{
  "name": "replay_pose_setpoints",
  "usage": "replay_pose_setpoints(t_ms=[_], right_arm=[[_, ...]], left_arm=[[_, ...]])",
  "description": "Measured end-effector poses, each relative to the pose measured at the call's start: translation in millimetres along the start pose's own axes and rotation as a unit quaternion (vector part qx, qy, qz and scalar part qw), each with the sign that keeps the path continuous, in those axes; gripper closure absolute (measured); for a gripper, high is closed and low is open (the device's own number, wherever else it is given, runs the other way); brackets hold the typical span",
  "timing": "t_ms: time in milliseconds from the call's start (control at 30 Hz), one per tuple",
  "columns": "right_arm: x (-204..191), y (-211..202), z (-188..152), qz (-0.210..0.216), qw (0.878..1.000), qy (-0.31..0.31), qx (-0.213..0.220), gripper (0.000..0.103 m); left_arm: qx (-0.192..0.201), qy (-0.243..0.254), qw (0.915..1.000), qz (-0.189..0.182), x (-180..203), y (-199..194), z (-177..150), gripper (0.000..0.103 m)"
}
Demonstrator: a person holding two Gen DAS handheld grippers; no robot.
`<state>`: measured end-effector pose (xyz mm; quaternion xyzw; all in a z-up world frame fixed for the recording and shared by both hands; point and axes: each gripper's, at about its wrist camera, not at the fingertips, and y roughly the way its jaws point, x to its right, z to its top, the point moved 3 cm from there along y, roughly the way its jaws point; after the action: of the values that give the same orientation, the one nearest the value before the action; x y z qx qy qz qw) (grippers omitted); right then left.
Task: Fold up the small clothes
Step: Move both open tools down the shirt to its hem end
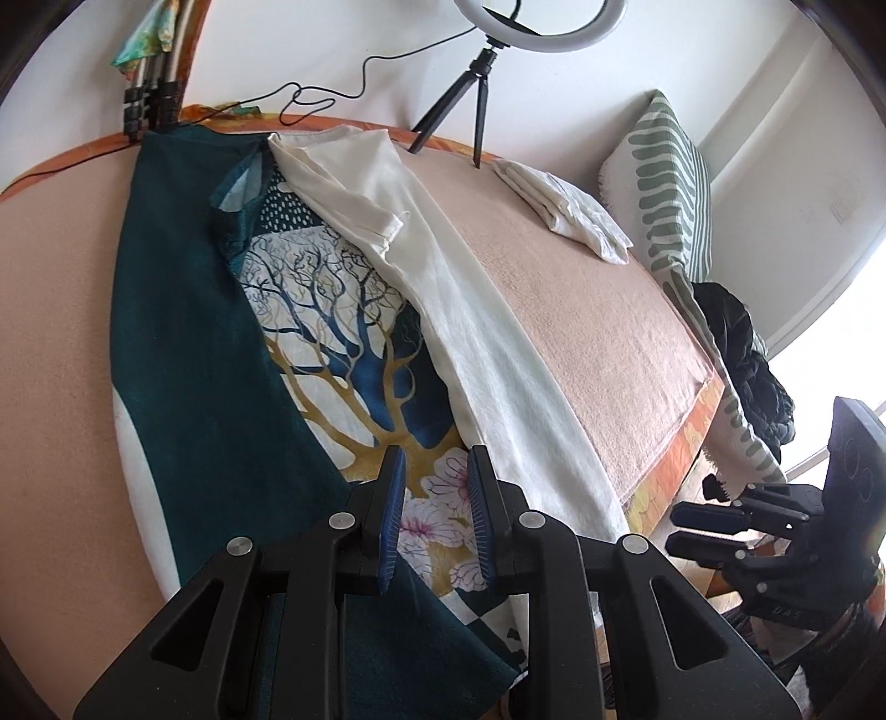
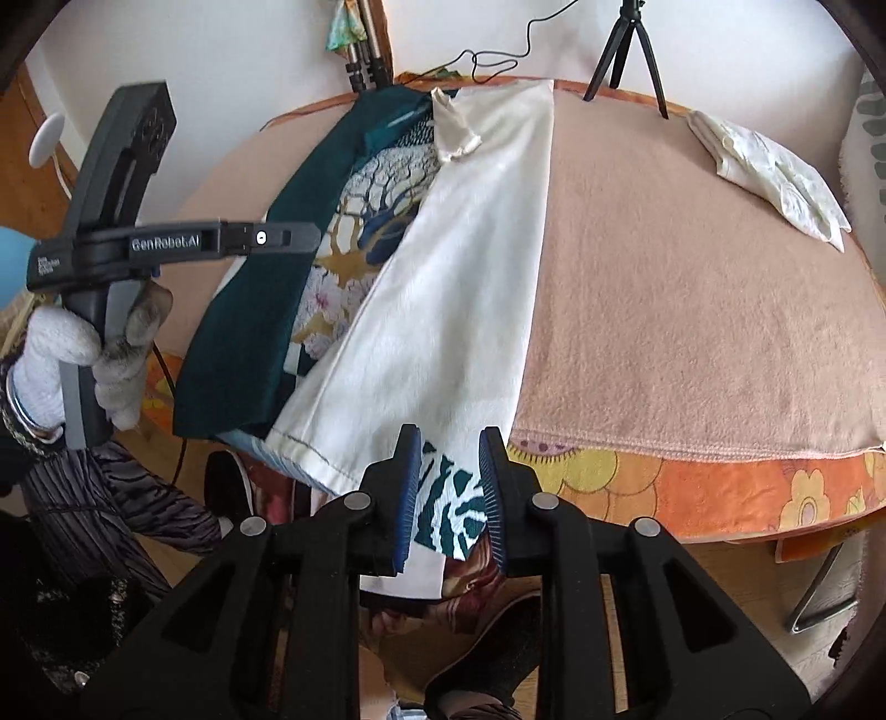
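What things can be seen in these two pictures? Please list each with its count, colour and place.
Printed garment: one, dark teal with tree and flower print, both sides folded inward showing cream inside, on the table.
Folded cloth: one, cream, far right of the table.
Table cover: one, pink-beige, over an orange flowered cloth.
Ring light: one, white on a black tripod, far table edge.
Cushion: one, white with green pattern, right of the table.
Dark clothes: one heap, black, beside the cushion.
Gloved hand: one, white, gripping the left tool.
Left gripper: black, jaws apart, empty.
Right gripper: black, jaws apart over the hem.
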<state>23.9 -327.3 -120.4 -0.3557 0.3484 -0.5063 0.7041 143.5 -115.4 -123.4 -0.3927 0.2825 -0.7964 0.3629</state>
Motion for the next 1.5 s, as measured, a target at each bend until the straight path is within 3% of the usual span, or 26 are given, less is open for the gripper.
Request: replay_pose_setpoints(t_ms=[267, 300, 367, 533, 700, 1133, 1367, 1500], right_arm=[[7.4, -3.0, 59.8, 0.008, 0.999, -0.001, 0.047, 0.08], [8.7, 0.4, 64.5, 0.01, 0.999, 0.001, 0.05, 0.08], [11.5, 9.6, 69.9, 0.008, 0.999, 0.009, 0.051, 0.08], [18.0, 27.5, 73.6, 0.005, 0.999, 0.02, 0.037, 0.08], [22.0, 35.0, 75.1, 0.001, 0.999, 0.03, 0.033, 0.072], [22.7, 49.4, 55.3, -0.013, 1.0, 0.013, -0.001, 0.072], [40.1, 44.4, 22.7, 0.026, 0.998, 0.041, -0.028, 0.072], [43.1, 40.1, 3.7, 0.051, 0.997, 0.051, -0.041, 0.072]], left_arm=[[0.035, -0.038, 0.9978, 0.041, -37.0, -18.7, 11.9, 0.082], [0.037, -0.043, 0.9973, 0.045, -42.6, -21.7, 11.5, 0.078], [0.042, -0.056, 0.996, 0.054, -55.7, -28.4, 9.2, 0.068], [0.046, -0.093, 0.9923, 0.067, -86.5, -42.4, -1.6, 0.068], [0.036, -0.102, 0.9911, 0.078, -100.1, -46.5, -17.5, 0.068], [0.002, -0.09, 0.9938, 0.064, -87.9, -44.4, -53.0, 0.068], [-0.011, -0.122, 0.9919, 0.032, -71.9, -65.9, -94.1, 0.068], [-0.026, -0.129, 0.991, 0.023, -63.9, -73.2, -113.4, 0.061]])
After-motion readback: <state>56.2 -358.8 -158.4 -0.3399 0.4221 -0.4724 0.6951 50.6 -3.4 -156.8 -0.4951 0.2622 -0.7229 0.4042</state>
